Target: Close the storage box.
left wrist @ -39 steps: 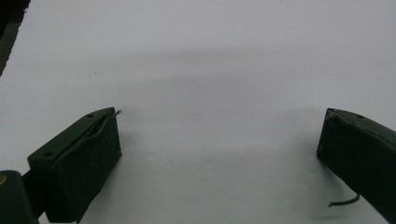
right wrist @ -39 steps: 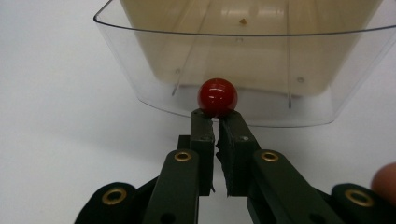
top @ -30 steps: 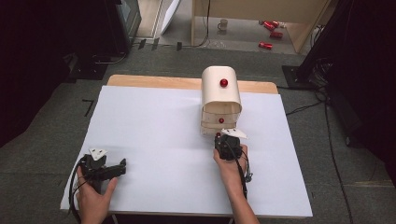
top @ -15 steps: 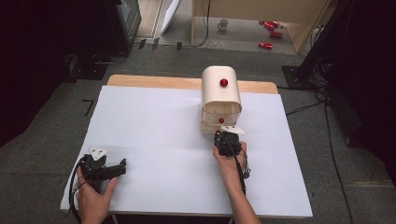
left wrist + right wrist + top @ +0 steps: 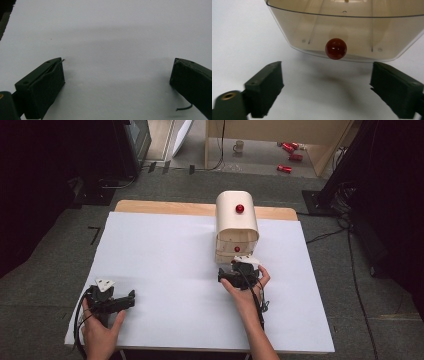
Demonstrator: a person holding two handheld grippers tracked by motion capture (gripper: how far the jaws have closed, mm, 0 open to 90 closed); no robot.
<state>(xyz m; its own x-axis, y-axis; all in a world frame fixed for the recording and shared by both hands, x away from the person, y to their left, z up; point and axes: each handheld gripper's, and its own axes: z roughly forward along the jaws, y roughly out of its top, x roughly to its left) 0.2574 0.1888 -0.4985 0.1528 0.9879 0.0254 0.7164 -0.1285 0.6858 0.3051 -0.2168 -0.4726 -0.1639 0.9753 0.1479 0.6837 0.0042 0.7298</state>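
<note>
Left gripper (image 5: 131, 298) low on white table (image 5: 165, 260), near front left corner, jaws spread wide, nothing between them. Right gripper (image 5: 236, 270) further in, right of centre, jaws released, spread wide, aimed at red knob (image 5: 336, 48) on lower drawer front. Cream drawer box (image 5: 236, 222) stands just beyond, toward table's far edge; second red knob (image 5: 240, 208) on top.

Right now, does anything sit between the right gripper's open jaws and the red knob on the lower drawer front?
Nothing visible does. In the right gripper view the red knob hangs ahead of the right gripper, roughly centred between its jaws, which stand wide apart, with bare white table between them. In the high view that gripper sits just before the drawer unit.
</note>
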